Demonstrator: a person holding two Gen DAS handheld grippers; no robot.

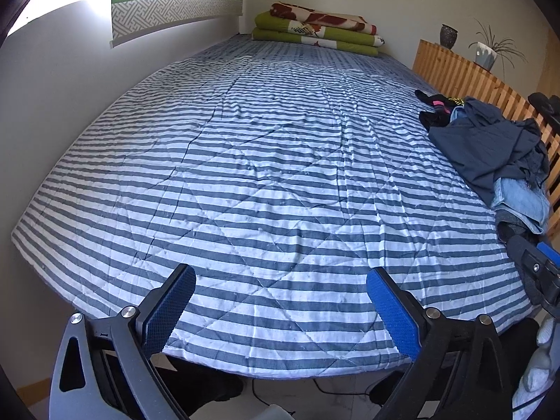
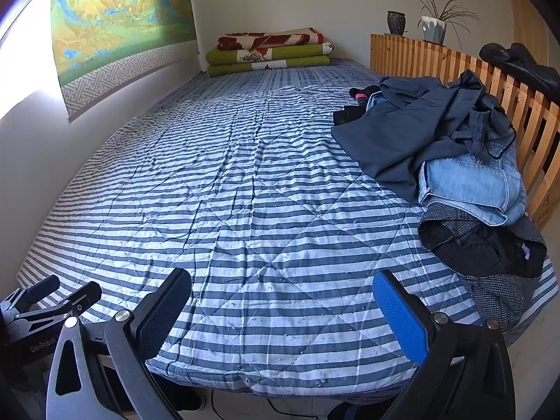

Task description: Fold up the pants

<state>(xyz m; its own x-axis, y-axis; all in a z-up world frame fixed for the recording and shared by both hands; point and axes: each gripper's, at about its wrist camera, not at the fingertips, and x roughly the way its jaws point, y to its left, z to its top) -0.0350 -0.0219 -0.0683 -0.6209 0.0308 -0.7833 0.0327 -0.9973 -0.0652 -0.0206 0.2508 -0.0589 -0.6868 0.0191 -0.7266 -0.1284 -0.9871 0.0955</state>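
Note:
A heap of clothes point(image 2: 451, 161) lies along the bed's right side by the wooden rail: a dark blue garment point(image 2: 402, 133) on top, light blue denim point(image 2: 469, 182) below it, and a dark checked piece point(image 2: 490, 255) nearest the foot. In the left wrist view the same heap point(image 1: 490, 147) sits at the far right. My left gripper point(image 1: 280, 276) hovers open over the foot edge of the bed, nothing between its fingers. My right gripper point(image 2: 281, 278) is open too, above the foot edge, left of the heap and apart from it.
The blue-and-white striped quilt point(image 2: 227, 192) covers the bed. Folded green and red blankets point(image 2: 269, 52) are stacked at the far end. A wooden slatted rail point(image 2: 525, 112) runs along the right, with a vase and a potted plant point(image 2: 434, 28) on it. A wall hanging point(image 2: 115, 35) is on the left.

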